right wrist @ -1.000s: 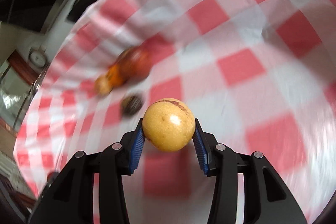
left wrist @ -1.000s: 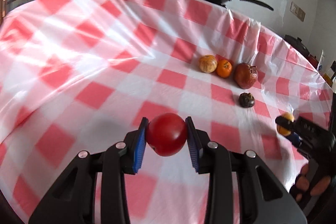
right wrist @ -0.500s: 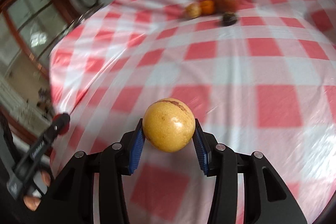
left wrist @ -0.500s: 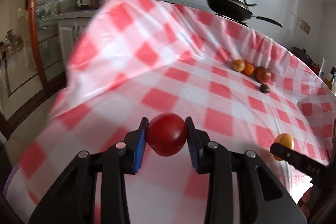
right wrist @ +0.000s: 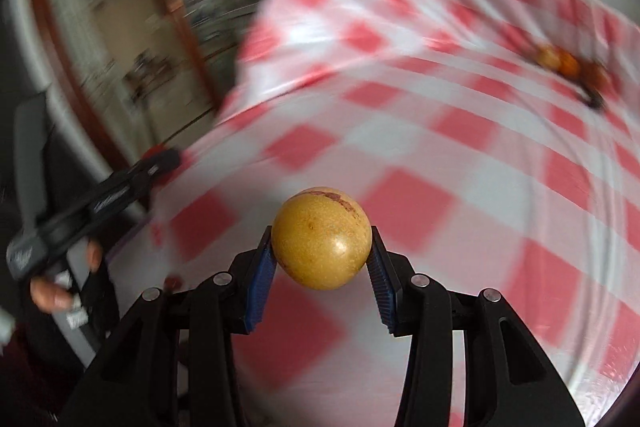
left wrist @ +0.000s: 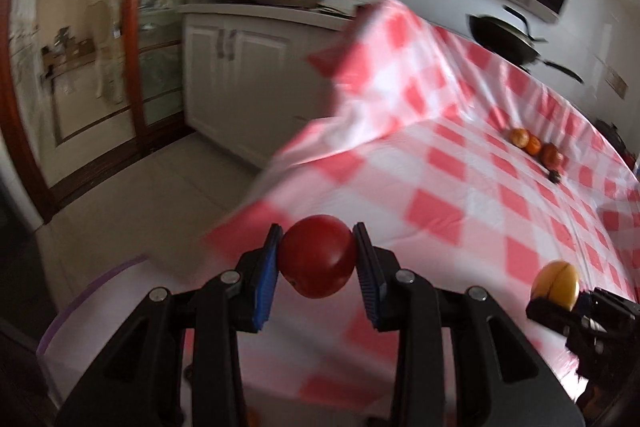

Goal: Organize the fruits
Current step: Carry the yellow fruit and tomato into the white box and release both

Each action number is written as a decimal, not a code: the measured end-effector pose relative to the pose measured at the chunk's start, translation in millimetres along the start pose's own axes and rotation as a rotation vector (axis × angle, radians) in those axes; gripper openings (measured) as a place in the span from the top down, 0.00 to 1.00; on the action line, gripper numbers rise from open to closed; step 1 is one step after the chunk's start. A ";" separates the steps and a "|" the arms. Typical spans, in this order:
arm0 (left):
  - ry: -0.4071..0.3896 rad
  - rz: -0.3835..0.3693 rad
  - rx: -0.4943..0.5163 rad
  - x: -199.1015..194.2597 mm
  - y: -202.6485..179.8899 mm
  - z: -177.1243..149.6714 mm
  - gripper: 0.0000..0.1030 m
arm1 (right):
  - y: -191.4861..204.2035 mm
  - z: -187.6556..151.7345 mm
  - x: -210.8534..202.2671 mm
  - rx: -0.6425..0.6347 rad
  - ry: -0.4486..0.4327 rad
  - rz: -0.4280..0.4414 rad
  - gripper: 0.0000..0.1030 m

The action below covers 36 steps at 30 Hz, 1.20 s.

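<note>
**Two fruits in the air, four left on the cloth**

The left tongs (left wrist: 317,258) are closed on a red fruit (left wrist: 318,255), probably a tomato, and the blue pads press it from both sides. The right tongs (right wrist: 322,253) grip a yellow round fruit (right wrist: 321,238) with a brown mark on its top. Both fruits are lifted above the near edge of the worktop (left wrist: 460,195), which carries a red and white checked cloth. In the left wrist view the right tongs show at the lower right with the yellow fruit.

At the far side of the cloth lies a small row of fruits (left wrist: 536,147): a tan one, an orange one and a dark reddish one, close together, with a small dark one just beside them. These four are not yet collected.

A pale rim with a purple edge (left wrist: 92,291) shows below the left tongs; it may be a container for the fruits, but this is not sure. The task seems to be in its middle: two fruits are being carried, none is seen placed, and four wait.
</note>
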<state>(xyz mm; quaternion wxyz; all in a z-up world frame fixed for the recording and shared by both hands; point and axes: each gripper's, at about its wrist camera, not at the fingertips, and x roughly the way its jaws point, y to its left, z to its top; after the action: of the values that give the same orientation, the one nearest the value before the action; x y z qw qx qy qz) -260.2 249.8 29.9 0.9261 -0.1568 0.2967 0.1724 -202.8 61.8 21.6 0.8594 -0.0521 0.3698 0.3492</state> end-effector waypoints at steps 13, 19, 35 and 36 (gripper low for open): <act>0.048 0.278 -0.280 -30.6 150.3 -74.4 0.65 | 180.4 -83.0 41.3 -0.729 0.141 0.226 0.58; 0.228 0.362 -0.291 6.5 171.4 -110.2 0.65 | 205.9 -103.8 84.8 -0.836 0.286 0.217 0.58; 0.468 0.503 -0.198 58.4 176.9 -137.5 0.64 | 182.1 -135.3 163.2 -0.725 0.688 0.113 0.57; 0.470 0.508 -0.197 59.0 174.3 -137.5 0.63 | 181.6 -136.0 163.5 -0.728 0.689 0.110 0.57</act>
<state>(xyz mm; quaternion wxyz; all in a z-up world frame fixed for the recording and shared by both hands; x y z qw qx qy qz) -355.1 364.5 -145.0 0.7407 -0.2021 0.5130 0.3840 -321.4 242.6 -155.7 0.5937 -0.4411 0.4885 0.4630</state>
